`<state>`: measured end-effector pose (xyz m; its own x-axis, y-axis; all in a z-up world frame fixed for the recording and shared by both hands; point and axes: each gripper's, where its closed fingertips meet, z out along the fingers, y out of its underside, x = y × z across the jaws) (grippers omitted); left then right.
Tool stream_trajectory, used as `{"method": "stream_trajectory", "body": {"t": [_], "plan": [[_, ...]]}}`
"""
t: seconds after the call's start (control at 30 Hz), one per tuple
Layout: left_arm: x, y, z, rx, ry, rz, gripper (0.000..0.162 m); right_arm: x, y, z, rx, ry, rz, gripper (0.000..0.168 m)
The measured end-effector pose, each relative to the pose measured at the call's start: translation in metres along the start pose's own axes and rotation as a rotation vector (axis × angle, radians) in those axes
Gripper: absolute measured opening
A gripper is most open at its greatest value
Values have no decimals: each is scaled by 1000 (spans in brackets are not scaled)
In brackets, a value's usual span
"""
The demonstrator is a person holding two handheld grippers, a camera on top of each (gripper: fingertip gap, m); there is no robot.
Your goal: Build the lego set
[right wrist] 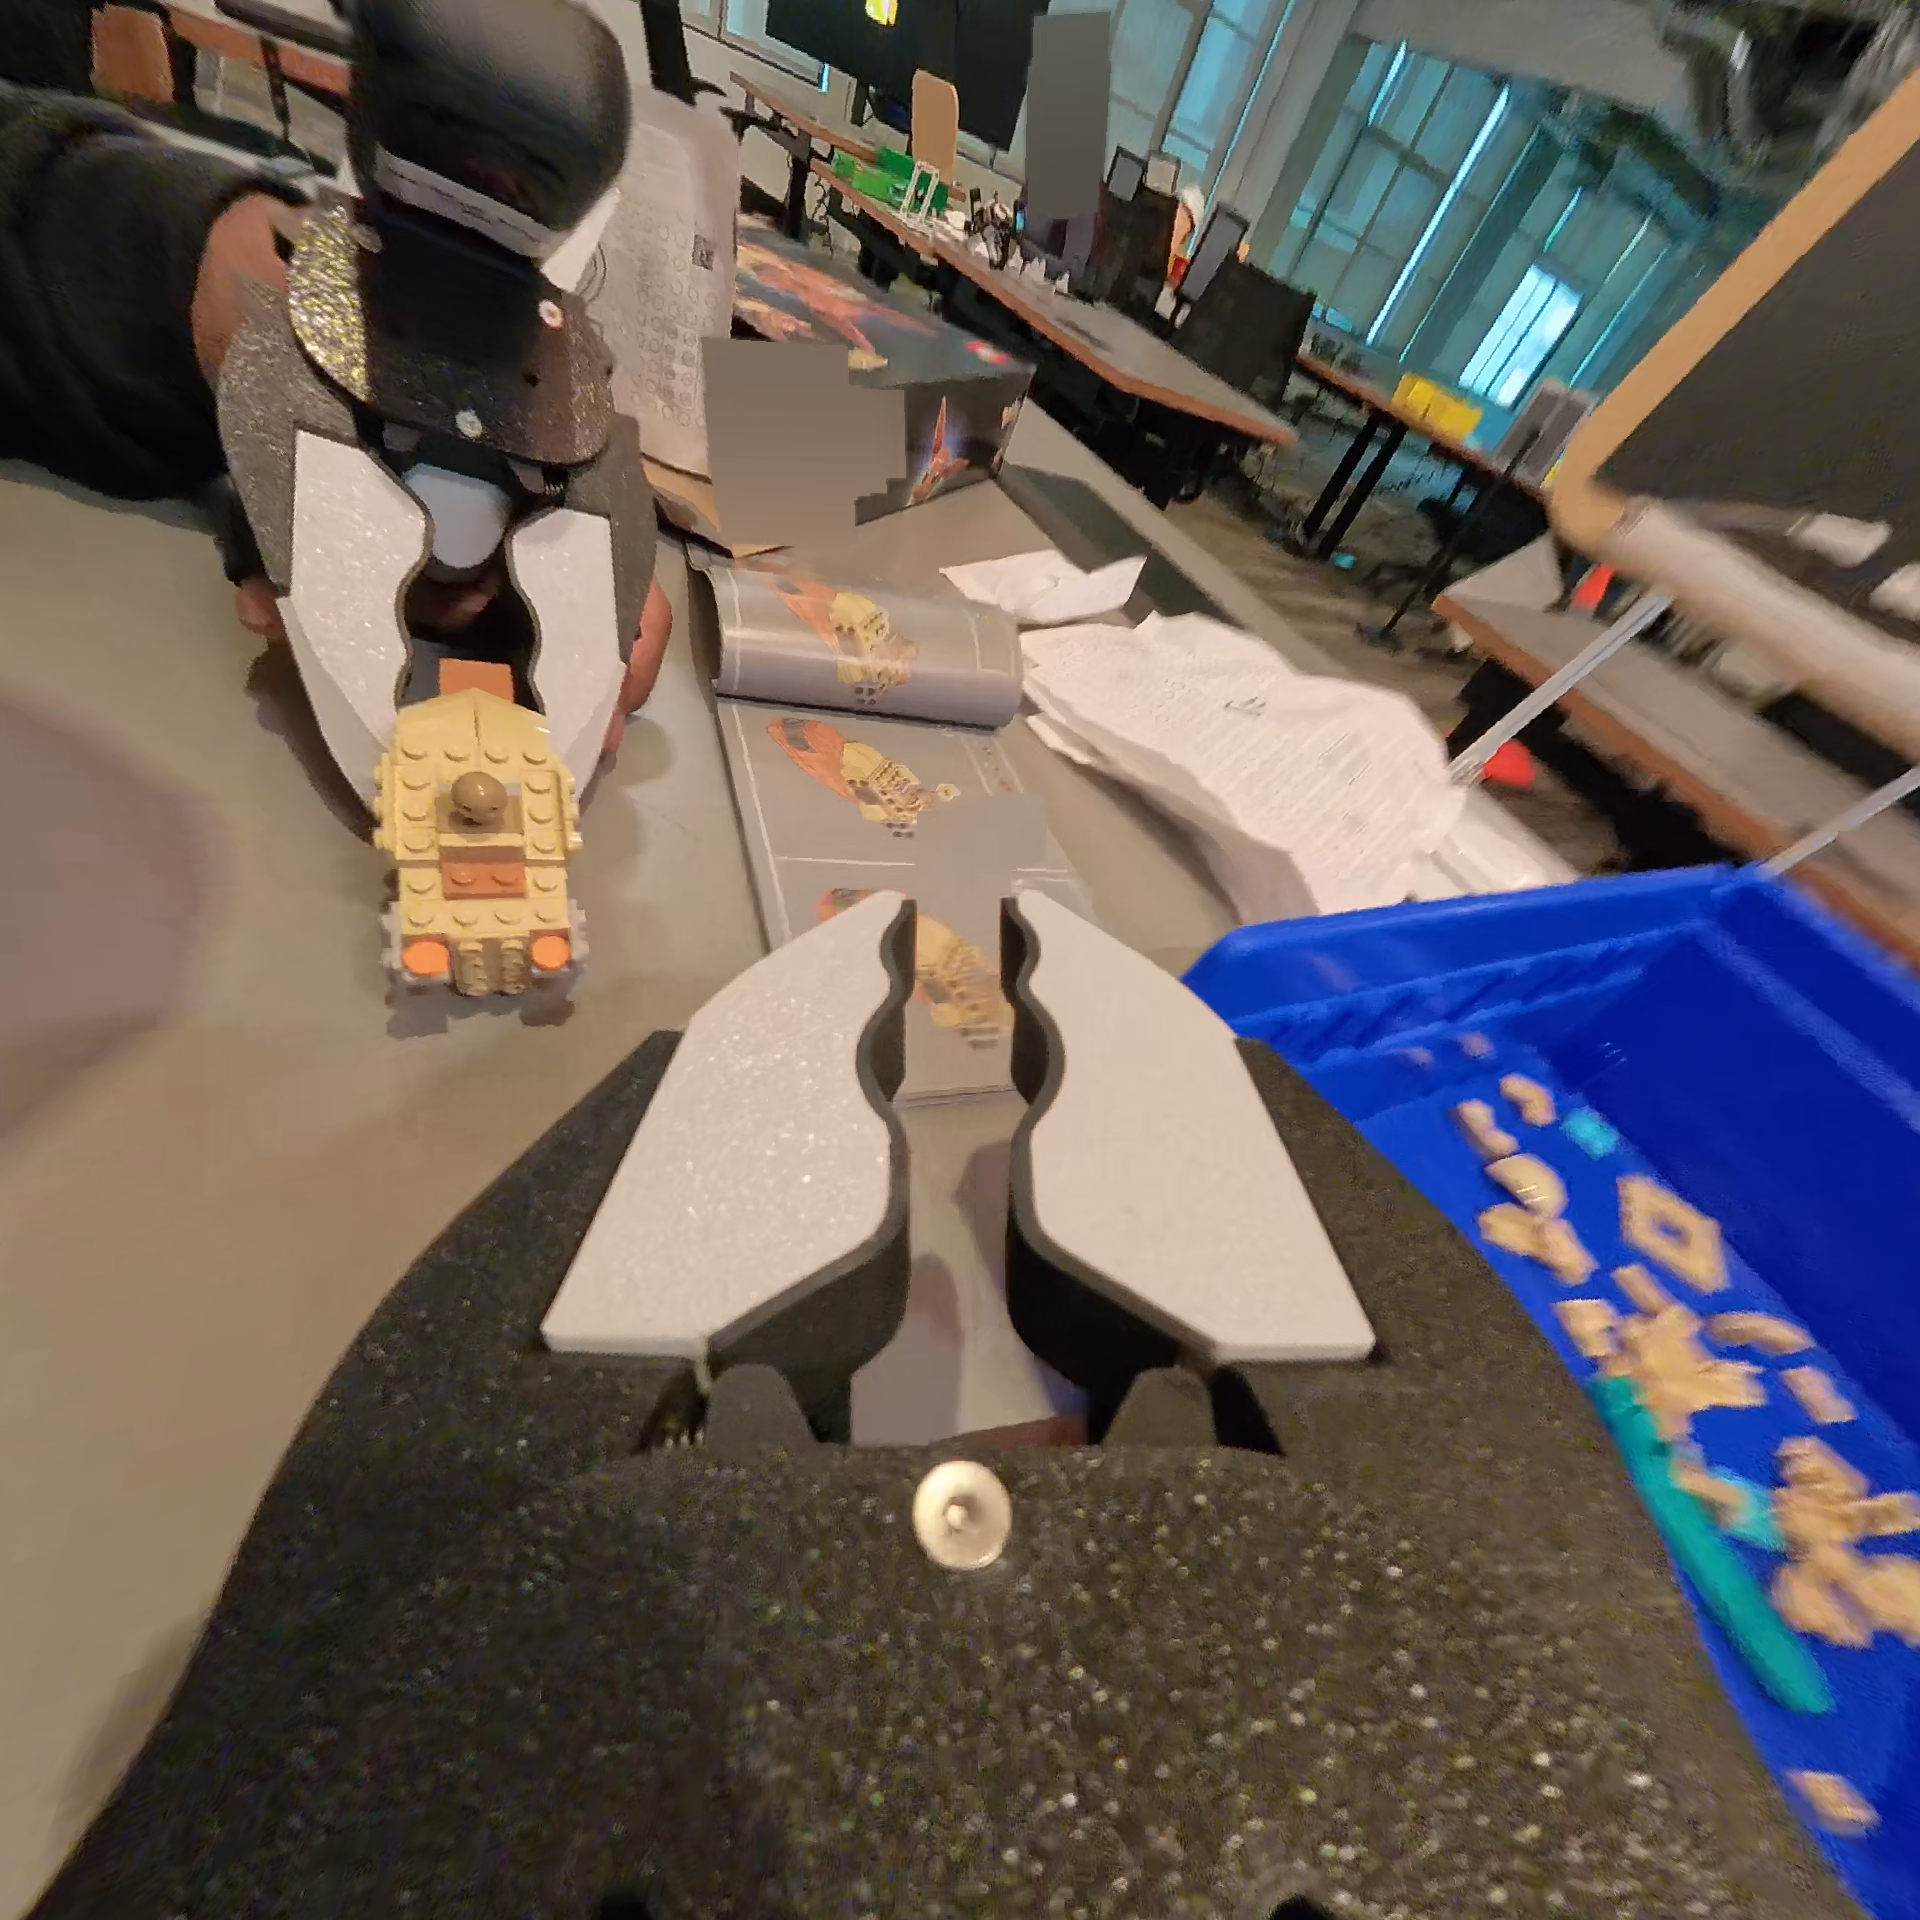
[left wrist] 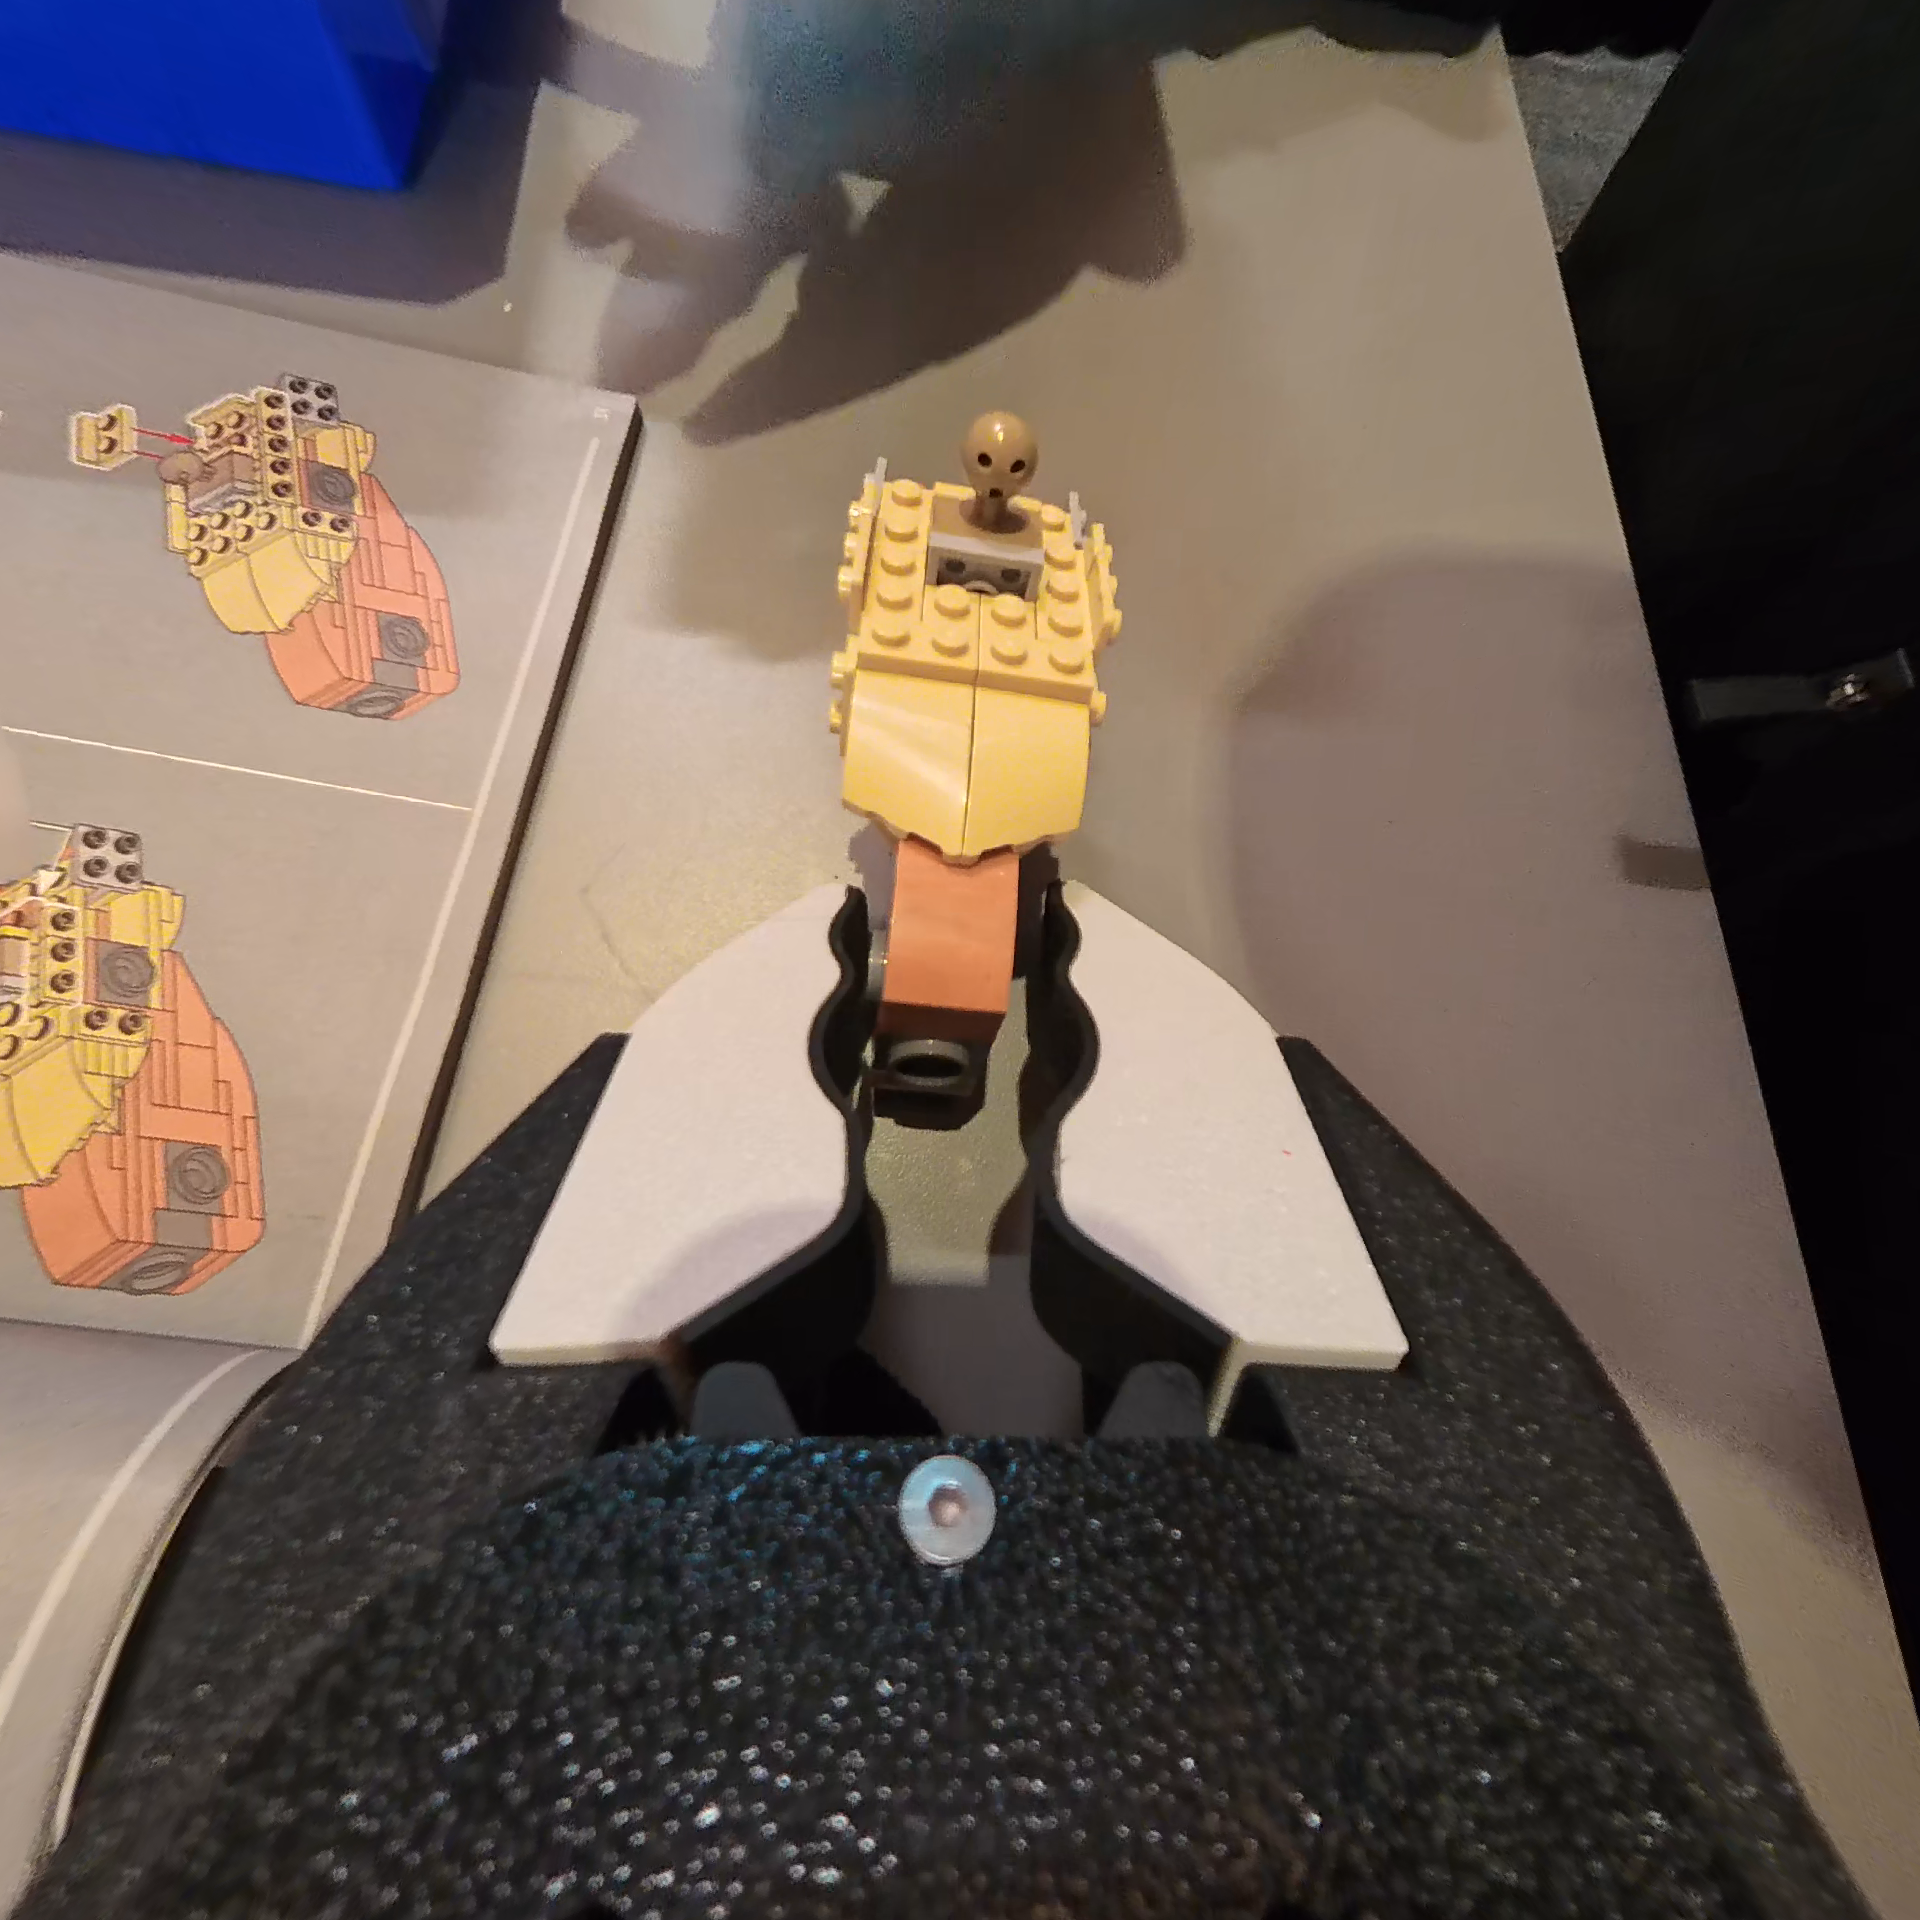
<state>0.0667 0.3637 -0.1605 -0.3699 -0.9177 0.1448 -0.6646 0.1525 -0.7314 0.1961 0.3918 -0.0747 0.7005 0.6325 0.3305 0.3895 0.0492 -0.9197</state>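
1. The left gripper (left wrist: 951,914) clenches the tan-and-orange brick model (left wrist: 971,665) at frame centre on the grey tabletop (left wrist: 1299,436), its long axis running away from the jaws.
2. The right gripper (right wrist: 956,914) is released and empty; the blue plastic parts bin (right wrist: 1662,1039) lies lower right, nearer this one.

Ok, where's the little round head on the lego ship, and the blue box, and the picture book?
round head (left wrist: 1001,449): left wrist view, on the tan ball with dark dots.
blue box (right wrist: 1766,997): right wrist view, on its inner wall.
picture book (left wrist: 416,935): left wrist view, on the grey open page.
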Motion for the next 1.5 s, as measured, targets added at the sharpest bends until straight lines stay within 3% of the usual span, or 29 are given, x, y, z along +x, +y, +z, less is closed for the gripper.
{"method": "stream_trajectory", "body": {"t": [0.17, 0.27, 0.4, 0.6, 1.0, 1.3, 1.5], "plan": [[0, -1, -1, 12, 18, -21, 31, 73, -24, -34, -90, -7, -255, 15], [0, -1, 0, 5, 9, -8, 31, 124, -7, -24, -306, -134, -427, 17], [0, -1, 0, 7, 10, -10, 31, 159, 39, 10, -535, -398, -551, 17], [0, -1, -1, 11, 12, -18, 30, 170, 115, 40, -795, -604, -606, 14], [0, -1, -1, 14, 22, -20, 31, 176, 152, 42, -959, -705, -635, 15], [0, -1, -1, 12, 12, -16, 30, 174, 146, 32, -974, -634, -612, 12], [0, 0, 0, 4, -4, -7, 31, 126, 48, -16, -703, -474, -472, 12]]}}
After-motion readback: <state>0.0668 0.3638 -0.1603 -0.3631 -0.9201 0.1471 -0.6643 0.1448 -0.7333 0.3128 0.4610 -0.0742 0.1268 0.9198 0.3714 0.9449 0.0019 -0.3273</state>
